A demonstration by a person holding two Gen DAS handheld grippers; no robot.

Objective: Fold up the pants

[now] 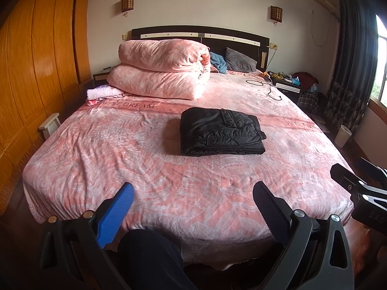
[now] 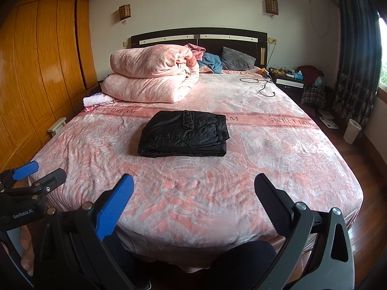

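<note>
Now | quilted black pants [image 1: 221, 131] folded square | plush pink bedspread [image 1: 121, 159] | jaws apart

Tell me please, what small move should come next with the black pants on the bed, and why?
Probably none on the cloth: just keep both grippers back and end here. The black pants already lie as a compact folded stack on the bed, with edges roughly aligned. The left gripper and the right gripper are open, empty, and well short of the stack, near the foot of the bed.

The pink bed [image 2: 278, 149] carries folded black pants [image 2: 183, 135], a folded quilt [image 2: 150, 79], pillows [image 2: 237, 59] and what seems a cable [image 2: 261, 83].
</note>
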